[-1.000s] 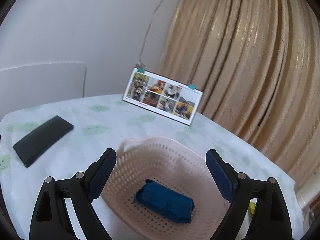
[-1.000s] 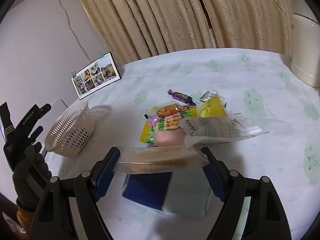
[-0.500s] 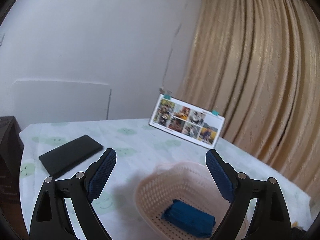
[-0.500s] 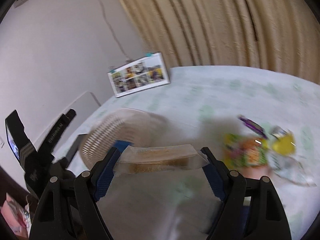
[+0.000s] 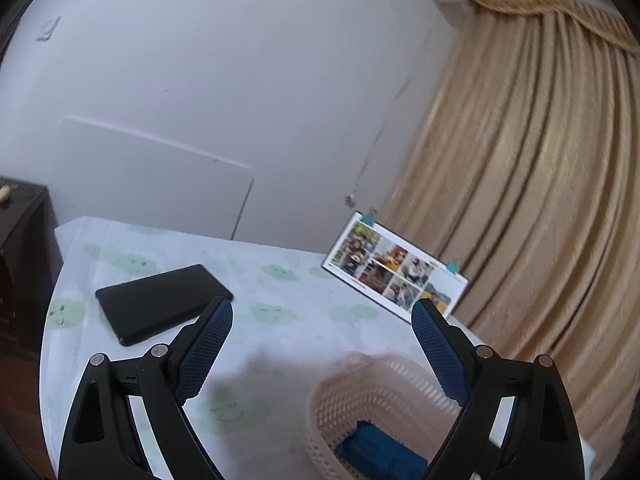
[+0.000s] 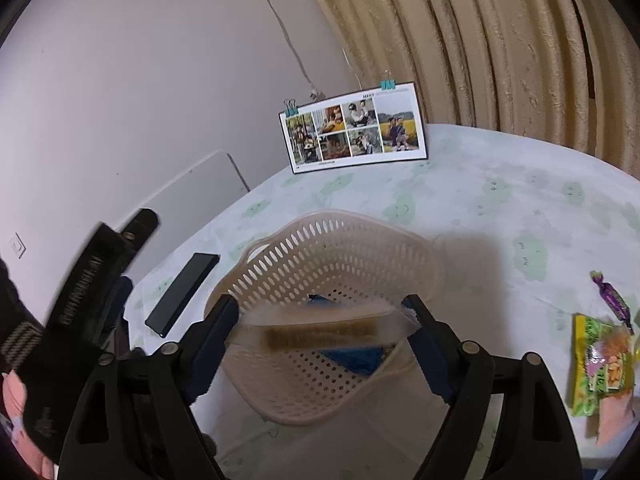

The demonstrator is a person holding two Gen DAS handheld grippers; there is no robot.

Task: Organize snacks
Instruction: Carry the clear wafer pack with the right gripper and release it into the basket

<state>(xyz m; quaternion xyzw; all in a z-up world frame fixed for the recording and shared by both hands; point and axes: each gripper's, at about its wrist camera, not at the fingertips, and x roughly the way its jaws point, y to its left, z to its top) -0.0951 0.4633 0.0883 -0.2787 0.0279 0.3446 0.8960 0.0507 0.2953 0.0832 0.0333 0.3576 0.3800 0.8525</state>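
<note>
The left gripper (image 5: 322,320) has its jaws wide apart with nothing between them, above the tablecloth (image 5: 280,304) near a black flat device (image 5: 160,302). To its right stands the pink basket (image 6: 340,248) with a blue packet (image 5: 376,450) inside. The right gripper (image 6: 322,316) clamps a clear snack packet (image 6: 324,330) over the basket, its long axis running crosswise from one finger to the other. Further right lie other snacks (image 6: 600,364).
</note>
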